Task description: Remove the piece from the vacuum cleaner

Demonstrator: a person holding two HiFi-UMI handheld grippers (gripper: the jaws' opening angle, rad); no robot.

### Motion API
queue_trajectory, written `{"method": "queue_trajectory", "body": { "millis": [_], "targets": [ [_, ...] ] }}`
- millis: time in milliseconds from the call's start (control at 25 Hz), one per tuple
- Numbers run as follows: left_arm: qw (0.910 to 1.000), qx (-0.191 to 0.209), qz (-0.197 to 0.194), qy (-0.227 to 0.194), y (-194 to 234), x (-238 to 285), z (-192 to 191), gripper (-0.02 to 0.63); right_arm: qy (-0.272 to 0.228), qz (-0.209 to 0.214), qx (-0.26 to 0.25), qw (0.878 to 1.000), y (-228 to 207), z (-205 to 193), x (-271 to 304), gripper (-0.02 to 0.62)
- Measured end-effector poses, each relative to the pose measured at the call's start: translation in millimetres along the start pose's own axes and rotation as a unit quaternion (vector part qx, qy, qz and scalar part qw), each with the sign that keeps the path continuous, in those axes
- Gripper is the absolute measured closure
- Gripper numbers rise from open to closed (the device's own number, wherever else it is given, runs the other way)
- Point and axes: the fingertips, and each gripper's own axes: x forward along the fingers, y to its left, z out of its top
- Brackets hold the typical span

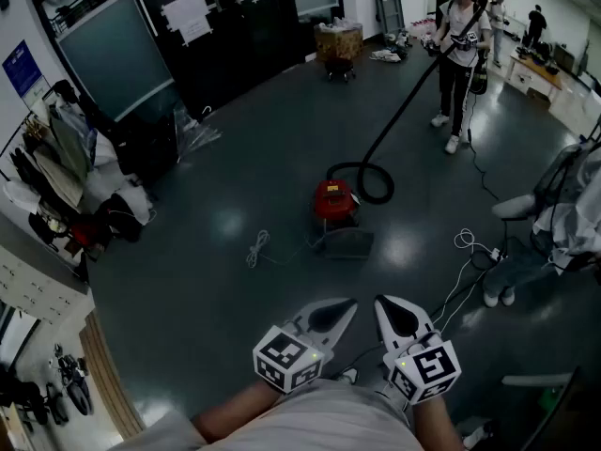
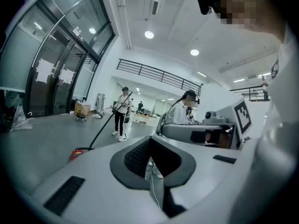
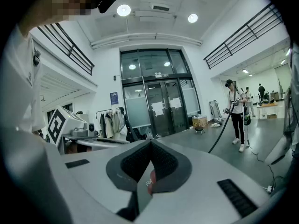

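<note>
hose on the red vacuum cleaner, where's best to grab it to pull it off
Probably the low end of the hose, where it arches into the top of the vacuum cleaner. Come from above on the near side: its loop lies to the right, and a person holds the far end.

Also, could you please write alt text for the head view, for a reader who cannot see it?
A red vacuum cleaner sits on a dark floor, its black hose running up to a person standing across the room. In the foreground the left gripper and right gripper, both shut and empty, point toward the vacuum, well short of it.
</note>
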Motion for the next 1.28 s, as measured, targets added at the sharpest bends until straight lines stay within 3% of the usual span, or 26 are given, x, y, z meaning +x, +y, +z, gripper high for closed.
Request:
{"method": "queue_trajectory", "body": {
  "millis": [440,680,960,1280],
  "targets": [
    [1.0,0.005,-0.001,0.002,-2,-1,-7,0.6,-0.003,0.001,0.001,1.0,2,-7,-1,0.58],
    [0.9997,0.025,0.004,0.004,6,1,-13,0.6,-0.009,0.028,0.006,1.0,-5,-13,-2,0.578],
    [0.9988,0.031,0.036,0.01,49,0,-12,0.6,-0.001,0.051,0.003,0.999,-16,-20,21,0.578],
    [0.9992,0.028,0.03,0.002,125,34,11,0.6,0.011,0.053,0.017,0.998,-42,-13,100,0.578]
  ]
}}
